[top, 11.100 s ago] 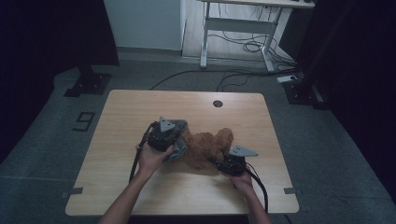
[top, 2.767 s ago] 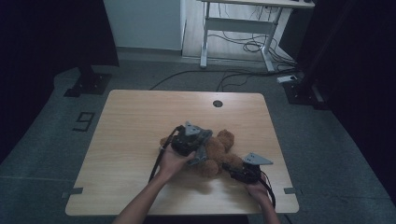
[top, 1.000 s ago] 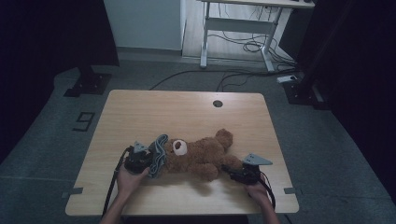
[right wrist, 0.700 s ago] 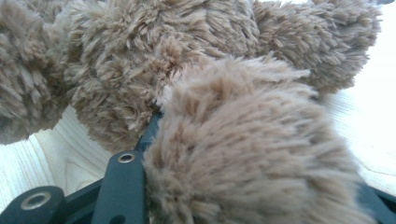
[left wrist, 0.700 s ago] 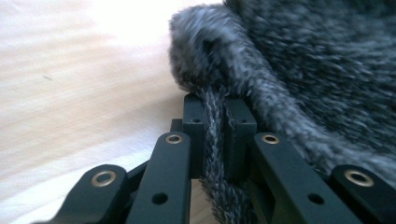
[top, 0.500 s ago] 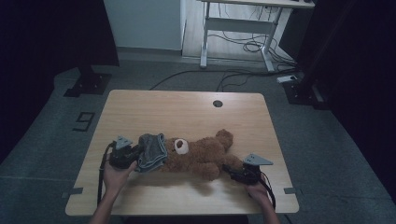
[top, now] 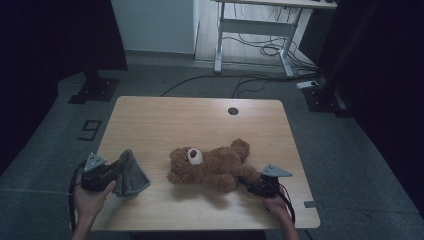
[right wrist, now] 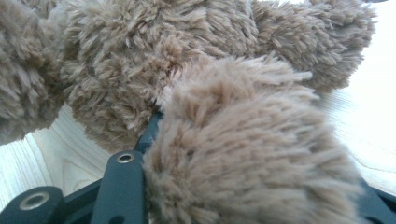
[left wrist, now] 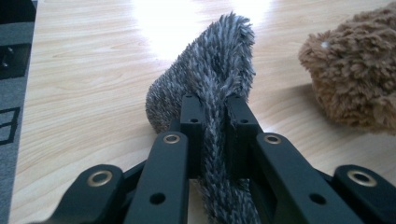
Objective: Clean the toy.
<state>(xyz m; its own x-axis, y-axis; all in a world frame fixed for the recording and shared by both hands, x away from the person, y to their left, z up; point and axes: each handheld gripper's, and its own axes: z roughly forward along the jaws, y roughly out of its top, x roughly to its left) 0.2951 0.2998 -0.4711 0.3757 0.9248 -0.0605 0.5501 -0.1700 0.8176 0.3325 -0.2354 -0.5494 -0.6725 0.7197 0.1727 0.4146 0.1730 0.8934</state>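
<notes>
Now the grey fuzzy cloth garment (top: pixel 131 172), clamped in the left gripper (top: pixel 111 172), has come clear of the brown plush teddy bear (top: pixel 212 164) lying mid-table, whose leg the right gripper (top: pixel 250 184) pins

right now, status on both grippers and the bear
Left gripper shut on grey furry garment. Right gripper shut on teddy bear leg. Nothing between them.

Light wood bench (top: pixel 165 120), round cable hole (top: pixel 232 110) near its far edge. Grey carpet floor (top: pixel 350 150) around it. Far side: white desk frame (top: pixel 252 27) with cables (top: pixel 265 50) looped under it. Black stand base (top: pixel 94 89) far left, another (top: pixel 325 97) far right. Grey tape marks (top: pixel 89 130) on the floor left of the bench.
</notes>
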